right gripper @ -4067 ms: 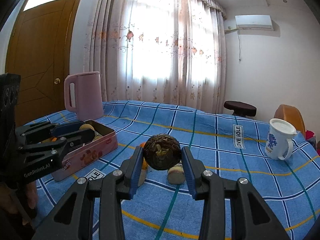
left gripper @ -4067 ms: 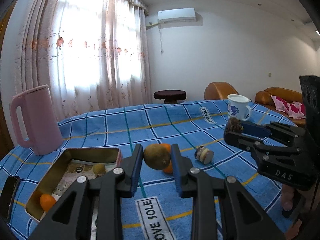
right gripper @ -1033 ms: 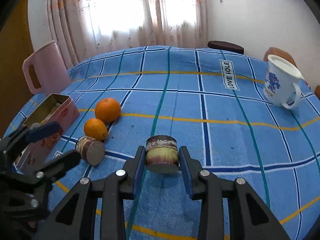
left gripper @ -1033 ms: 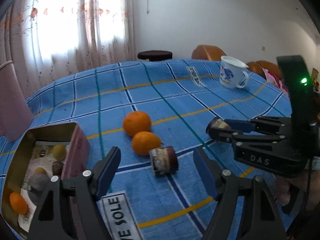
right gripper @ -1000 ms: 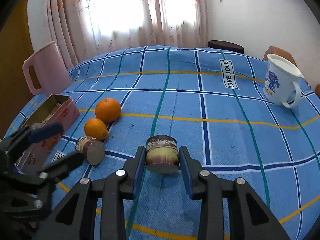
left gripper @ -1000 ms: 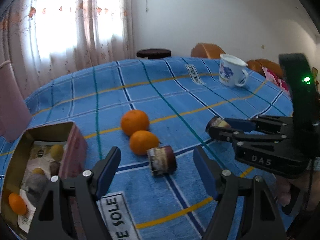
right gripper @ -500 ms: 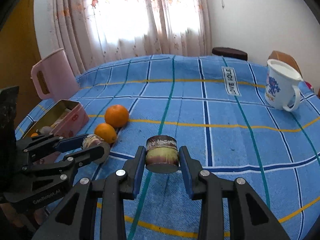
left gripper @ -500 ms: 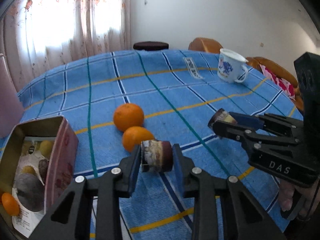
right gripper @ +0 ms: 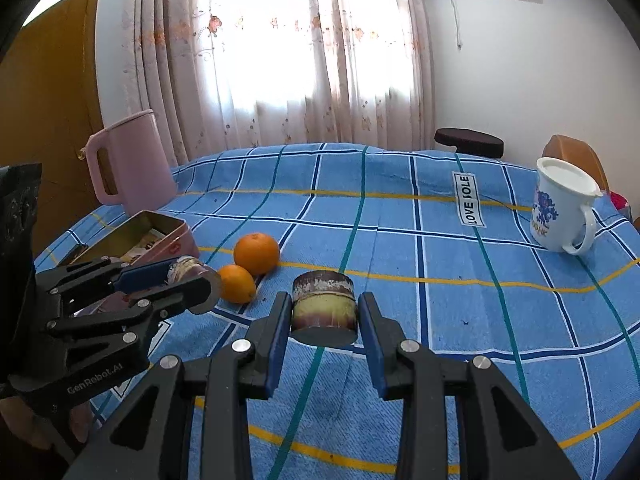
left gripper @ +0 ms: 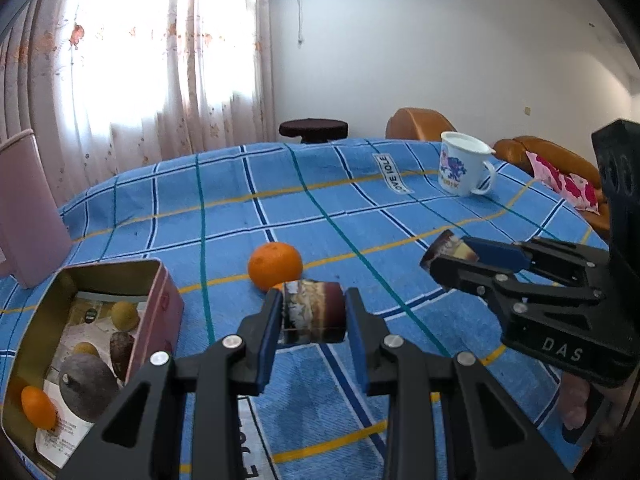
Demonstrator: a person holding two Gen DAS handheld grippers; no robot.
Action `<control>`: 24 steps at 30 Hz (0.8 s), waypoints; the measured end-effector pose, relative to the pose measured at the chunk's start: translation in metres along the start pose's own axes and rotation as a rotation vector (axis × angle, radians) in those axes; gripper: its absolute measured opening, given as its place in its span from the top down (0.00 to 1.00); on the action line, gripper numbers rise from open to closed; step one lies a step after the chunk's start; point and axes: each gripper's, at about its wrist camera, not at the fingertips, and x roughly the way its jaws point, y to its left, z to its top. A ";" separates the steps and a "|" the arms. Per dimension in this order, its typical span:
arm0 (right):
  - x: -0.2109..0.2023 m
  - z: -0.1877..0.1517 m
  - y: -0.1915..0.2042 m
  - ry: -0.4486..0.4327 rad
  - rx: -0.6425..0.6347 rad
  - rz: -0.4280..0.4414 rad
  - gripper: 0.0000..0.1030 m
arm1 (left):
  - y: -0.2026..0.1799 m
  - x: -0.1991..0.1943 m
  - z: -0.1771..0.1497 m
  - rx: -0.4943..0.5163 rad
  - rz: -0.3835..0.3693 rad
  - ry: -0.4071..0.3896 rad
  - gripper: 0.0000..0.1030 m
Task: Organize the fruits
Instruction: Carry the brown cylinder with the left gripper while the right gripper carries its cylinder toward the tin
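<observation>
In the left wrist view, the left gripper [left gripper: 313, 318] at lower centre is closed on a short cylindrical piece [left gripper: 313, 312], held sideways above the blue checked cloth [left gripper: 224, 216]. The open tin [left gripper: 156, 284] at lower left holds several fruits; one orange [left gripper: 275, 266] sits just behind the held piece. At right, the right gripper [left gripper: 448, 254] clamps a second piece [left gripper: 447, 245]; its body reads "DAS". A cloth tag reads, in part, "OVE SOLE".

In the right wrist view, the right gripper [right gripper: 323, 320] at lower centre grips its piece [right gripper: 323, 306] upright, off the cloth [right gripper: 440, 264]. Two oranges [right gripper: 256, 254] lie touching at centre left, beside the tin [right gripper: 176, 236]. The left gripper [right gripper: 192, 284], marked "GenRobot.AI", holds its piece [right gripper: 188, 270] near the tin. The tag reads "LOVE SOLE"; the mug [right gripper: 560, 208] shows "SONK".

Both pieces seem lifted for transfer; next, each likely needs carrying over the tin and releasing without knocking its wall.
</observation>
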 end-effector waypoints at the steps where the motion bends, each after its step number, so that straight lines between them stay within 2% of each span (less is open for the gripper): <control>1: -0.001 0.000 0.000 -0.009 -0.002 0.000 0.65 | 0.000 -0.001 0.000 0.001 0.005 -0.008 0.68; 24: -0.022 -0.004 0.004 -0.122 -0.035 0.009 0.65 | -0.002 -0.019 -0.003 0.000 0.045 -0.103 0.68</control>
